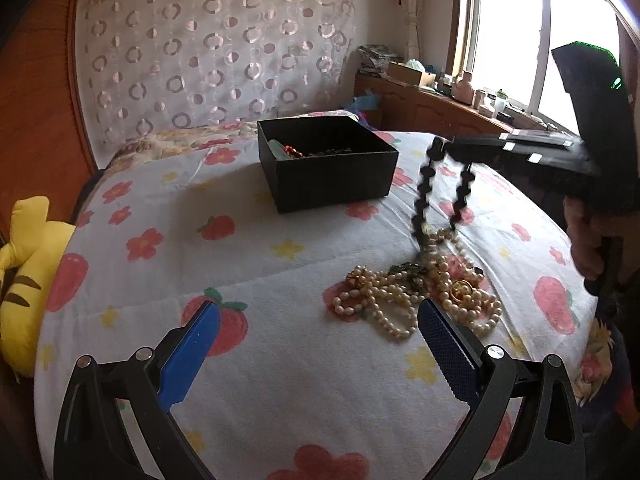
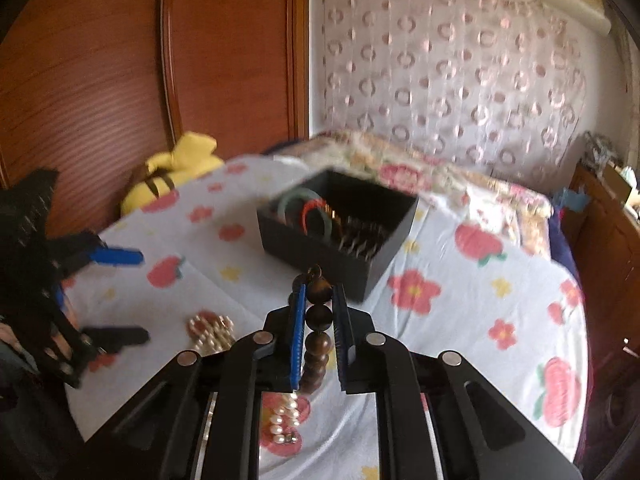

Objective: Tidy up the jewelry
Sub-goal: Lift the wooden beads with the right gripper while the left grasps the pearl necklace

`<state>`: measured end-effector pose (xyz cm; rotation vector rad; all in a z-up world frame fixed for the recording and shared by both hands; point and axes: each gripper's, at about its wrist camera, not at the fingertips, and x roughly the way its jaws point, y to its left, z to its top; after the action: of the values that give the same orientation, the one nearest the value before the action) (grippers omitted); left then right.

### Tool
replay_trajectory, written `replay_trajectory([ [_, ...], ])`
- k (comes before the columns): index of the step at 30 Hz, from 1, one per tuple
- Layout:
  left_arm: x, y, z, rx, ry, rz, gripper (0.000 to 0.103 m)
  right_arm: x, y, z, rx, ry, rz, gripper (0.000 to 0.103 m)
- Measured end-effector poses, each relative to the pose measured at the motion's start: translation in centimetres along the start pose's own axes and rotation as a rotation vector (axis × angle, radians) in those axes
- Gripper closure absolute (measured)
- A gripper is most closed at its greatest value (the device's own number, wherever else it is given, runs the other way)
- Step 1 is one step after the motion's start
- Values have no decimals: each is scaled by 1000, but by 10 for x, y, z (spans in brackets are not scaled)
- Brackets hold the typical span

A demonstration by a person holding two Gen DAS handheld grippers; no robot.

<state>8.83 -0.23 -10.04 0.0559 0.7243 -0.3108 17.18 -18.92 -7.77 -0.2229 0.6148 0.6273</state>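
**Dark bead strand lifted from the jewelry pile**

No brand, label or writing can be read in either view.

The right gripper (image 2: 319,294) has its blue-padded jaws closed on a dark bead strand (image 2: 318,344), low at the centre of the right wrist view. In the left wrist view that strand (image 1: 425,196) hangs as a long loop at right of centre, its long axis near vertical, top at the jaws and lower end still in the pearl necklaces (image 1: 416,300) heaped on the flowered bedspread (image 1: 280,360).

The left gripper (image 1: 320,340) stands wide open and empty at the bottom of its frame, one finger just beside the pearls.

An open black box (image 1: 328,164) sits above centre on the bed; in the right wrist view it (image 2: 340,224) holds green and red bangles and darker pieces.

A yellow plush toy (image 1: 28,272) lies at the left edge.
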Motion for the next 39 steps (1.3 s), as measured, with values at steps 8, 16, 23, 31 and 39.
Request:
replay_trajectory([
  [8,3,-7,-4,5,13,-7,8,-38,2,6,0,-85,-27,88],
  [16,4,-16,-5,28,24,-36,23,-41,0,-30,40,-54,-32,88],
  [23,11,-24,-5,44,68,-82,66,-30,-12,-55,122,-36,-39,88],
  [31,31,-28,0,38,137,-102,74,-18,-34,-65,230,-23,-16,88],
  [39,46,-22,11,11,171,-94,82,-17,-38,-67,252,-24,-19,88],
])
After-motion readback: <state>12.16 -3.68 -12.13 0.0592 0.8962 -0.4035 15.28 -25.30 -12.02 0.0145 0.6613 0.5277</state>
